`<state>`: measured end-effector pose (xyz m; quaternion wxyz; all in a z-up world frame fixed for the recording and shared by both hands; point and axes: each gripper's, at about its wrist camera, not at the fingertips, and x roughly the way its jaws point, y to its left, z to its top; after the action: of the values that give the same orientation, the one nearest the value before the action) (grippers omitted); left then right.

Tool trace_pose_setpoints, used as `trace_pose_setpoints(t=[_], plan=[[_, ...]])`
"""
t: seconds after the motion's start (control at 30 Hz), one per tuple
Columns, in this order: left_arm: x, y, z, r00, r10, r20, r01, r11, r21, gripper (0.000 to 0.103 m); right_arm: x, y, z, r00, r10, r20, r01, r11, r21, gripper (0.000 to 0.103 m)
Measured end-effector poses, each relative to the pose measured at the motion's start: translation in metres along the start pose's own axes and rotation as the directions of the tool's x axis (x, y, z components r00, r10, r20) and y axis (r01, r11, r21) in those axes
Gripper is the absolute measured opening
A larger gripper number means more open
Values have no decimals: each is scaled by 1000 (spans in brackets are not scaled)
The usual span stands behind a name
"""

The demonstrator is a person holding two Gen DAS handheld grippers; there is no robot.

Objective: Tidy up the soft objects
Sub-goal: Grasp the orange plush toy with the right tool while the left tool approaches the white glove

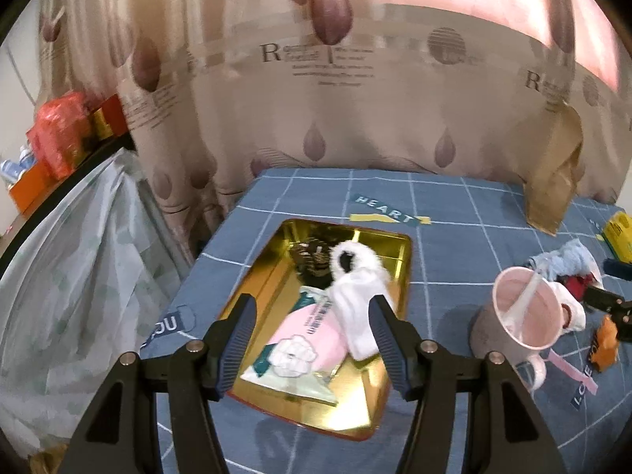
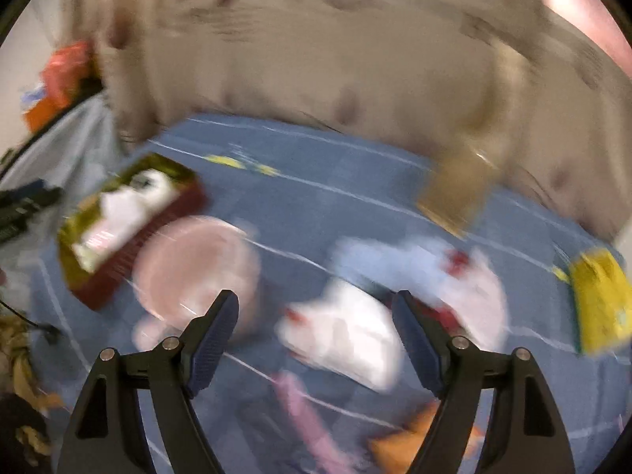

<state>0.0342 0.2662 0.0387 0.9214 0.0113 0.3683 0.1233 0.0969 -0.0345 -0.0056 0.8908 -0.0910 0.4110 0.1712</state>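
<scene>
A gold tray (image 1: 260, 288) lies on the blue checked cloth, holding a white sock with a furry cuff (image 1: 351, 308), a pink packet (image 1: 304, 335) and a dark patterned item (image 1: 312, 260). My left gripper (image 1: 313, 308) hovers open over the tray; the sock lies by its right finger, not pinched. The right wrist view is heavily blurred. There my right gripper (image 2: 316, 308) is open above a white soft piece (image 2: 347, 331), nothing between its pads. More soft pieces, light blue (image 2: 414, 256) and red, lie just beyond it.
A pink mug (image 1: 521, 316) with a spoon stands right of the tray, seen also as mug (image 2: 189, 268). A brown paper bag (image 1: 553, 189) leans on the curtain. A yellow box (image 2: 600, 300) and an orange item (image 1: 606, 339) lie at the right. The table drops off left of the tray.
</scene>
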Motion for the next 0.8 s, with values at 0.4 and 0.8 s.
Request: trace_pose_setpoints(t=[0.4, 0.8], plan=[[-10, -60, -2, 995, -102, 2, 101, 988, 116, 61, 1, -80, -83, 988, -63, -144, 84, 985, 150, 78], [-40, -153, -14, 954, -298, -32, 295, 914, 277, 61, 2, -70, -100, 980, 45, -196, 22, 944, 330, 86]])
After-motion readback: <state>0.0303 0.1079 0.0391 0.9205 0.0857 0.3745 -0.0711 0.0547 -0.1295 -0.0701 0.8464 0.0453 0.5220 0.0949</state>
